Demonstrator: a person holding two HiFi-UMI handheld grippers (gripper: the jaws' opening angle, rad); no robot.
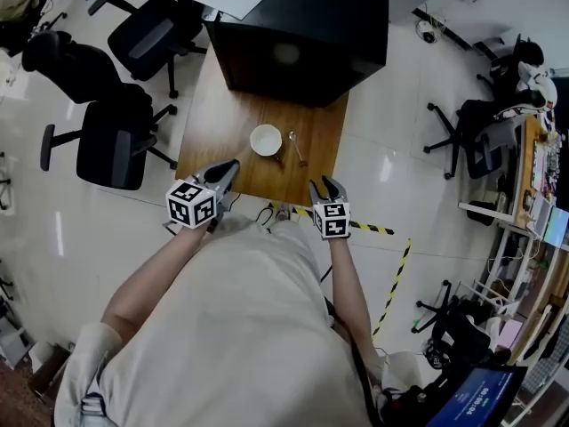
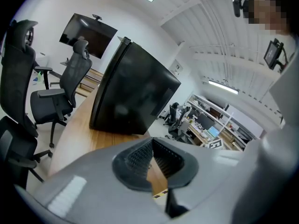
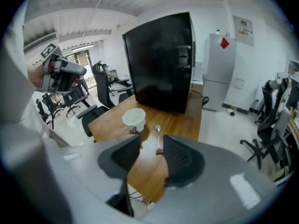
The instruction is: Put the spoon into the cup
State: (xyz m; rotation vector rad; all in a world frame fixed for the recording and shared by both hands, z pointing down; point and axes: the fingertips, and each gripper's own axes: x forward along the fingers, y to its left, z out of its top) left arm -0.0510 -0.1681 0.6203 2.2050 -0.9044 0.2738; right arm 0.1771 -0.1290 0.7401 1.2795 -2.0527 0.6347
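Metal spoon ahead of spread, empty right fingers | left fingers together

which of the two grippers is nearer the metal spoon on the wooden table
The right gripper: the metal spoon lies straight ahead of its open jaws; the left gripper sits off towards the white cup.

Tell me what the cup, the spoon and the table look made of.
Cup: white and smooth, likely glazed ceramic, possibly plastic.
Spoon: silvery with a bright glint, probably metal.
Table: brown with grain streaks and a sheen, wood or wood-look laminate.
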